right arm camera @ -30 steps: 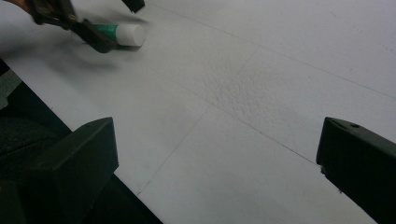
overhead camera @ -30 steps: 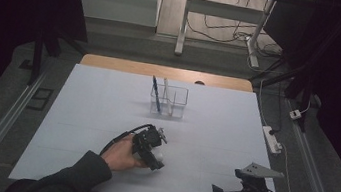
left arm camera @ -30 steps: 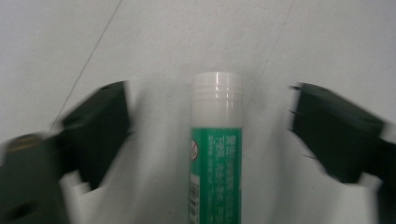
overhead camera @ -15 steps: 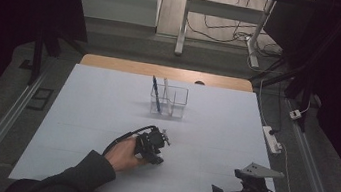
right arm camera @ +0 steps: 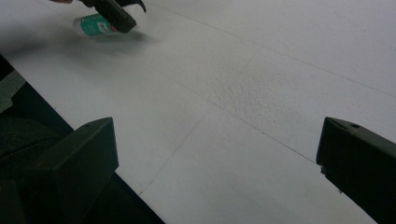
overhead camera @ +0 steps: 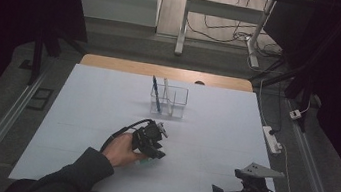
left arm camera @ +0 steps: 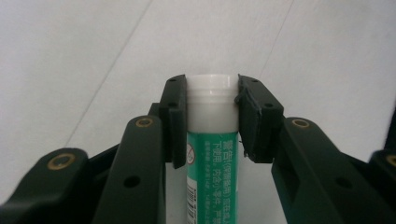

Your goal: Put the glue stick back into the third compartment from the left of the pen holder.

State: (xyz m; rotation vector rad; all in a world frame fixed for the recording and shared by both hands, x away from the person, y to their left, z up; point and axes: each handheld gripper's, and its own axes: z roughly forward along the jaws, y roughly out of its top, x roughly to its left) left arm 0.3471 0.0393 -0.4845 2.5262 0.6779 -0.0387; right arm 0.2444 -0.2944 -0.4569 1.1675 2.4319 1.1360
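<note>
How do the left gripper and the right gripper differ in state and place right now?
The left gripper is shut on the white cap of a green tube; the right gripper is open and holds nothing. The left gripper works near the table's middle; the right gripper sits at the near edge. Both are black and hand-held.

Open white table (overhead camera: 80, 113) lay all round, the only obstacle on it being the clear divided pen holder (overhead camera: 169, 101) at the far centre, well apart from both hands.
</note>
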